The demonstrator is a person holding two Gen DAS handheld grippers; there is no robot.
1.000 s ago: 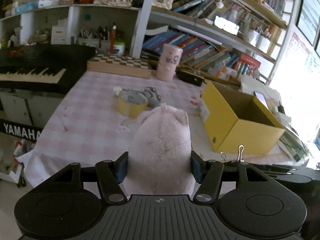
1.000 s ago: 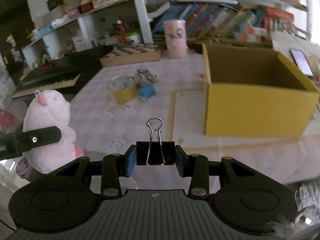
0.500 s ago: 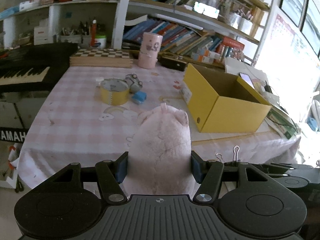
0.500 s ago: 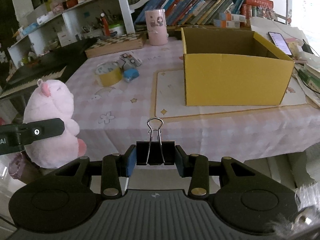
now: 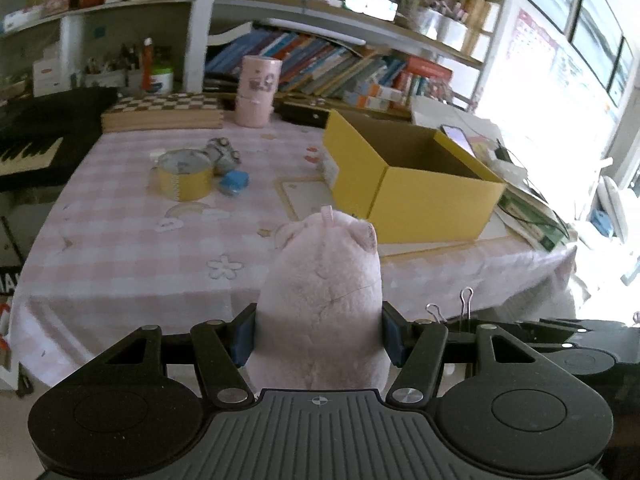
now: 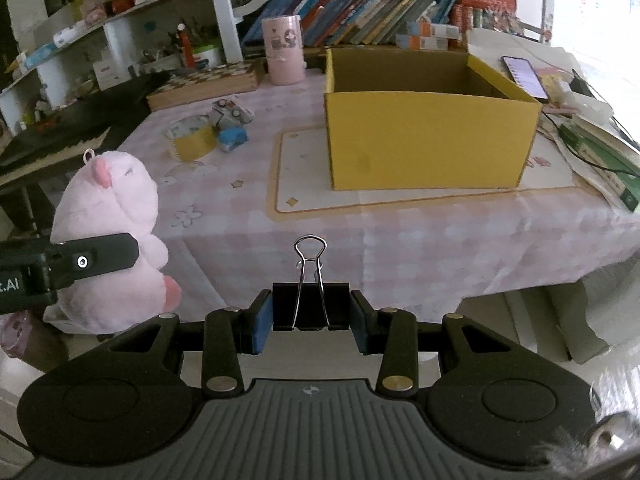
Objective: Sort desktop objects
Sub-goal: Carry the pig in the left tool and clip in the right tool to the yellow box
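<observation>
My left gripper (image 5: 318, 338) is shut on a pink plush pig (image 5: 320, 300), held in the air in front of the table's near edge; the right wrist view shows the same pig (image 6: 108, 232) at the left with a black finger across it. A black binder clip (image 6: 310, 306) with silver handles is clamped in my right gripper (image 6: 308, 328), also off the table's front edge. The open yellow box (image 6: 428, 136) stands on the pink checked tablecloth (image 6: 224, 216), ahead and right. A yellow tape roll (image 5: 184, 174), a blue toy car (image 5: 234, 182) and a grey toy car (image 5: 222, 154) lie far left on the table.
A pink cup (image 6: 284, 50) and a checkered board (image 6: 208, 82) sit at the table's back, before bookshelves. A black keyboard (image 5: 36, 140) stands to the left. A phone (image 6: 524, 76), cables and books lie right of the box.
Both grippers have drawn back from the table with their loads still held; the table and yellow box look farther away and more of the front edge shows.
</observation>
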